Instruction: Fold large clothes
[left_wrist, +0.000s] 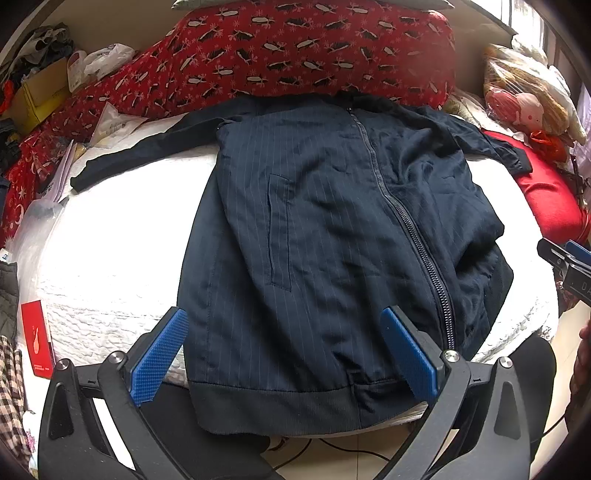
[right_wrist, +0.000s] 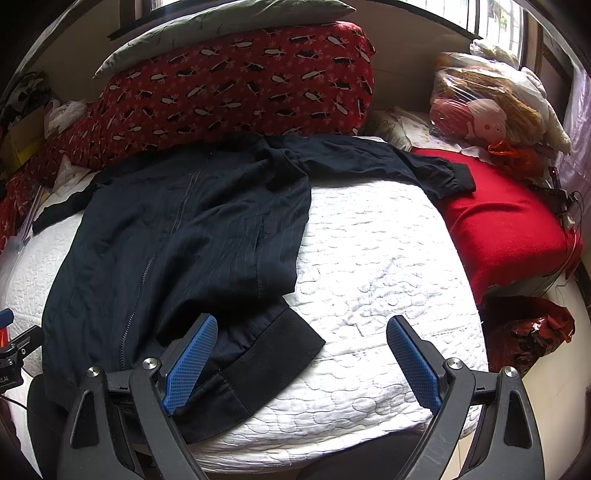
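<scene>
While both tongs (left_wrist: 284, 354) gape, jacket (left_wrist: 332, 240) lies ahead.

A bed with a white quilted cover (right_wrist: 376, 258) carries a dark navy pinstriped zip jacket (left_wrist: 332, 229) spread flat, a red penguin-print duvet (left_wrist: 295, 48) behind it and a red blanket (right_wrist: 506, 225) beside it

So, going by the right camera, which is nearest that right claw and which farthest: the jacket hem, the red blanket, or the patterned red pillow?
1. Jacket hem: nearest, lying by the left finger of the right claw.
2. Red blanket: farther off, on the right side of the bed.
3. Patterned red pillow: farthest, at the back beyond the jacket's collar.
</scene>
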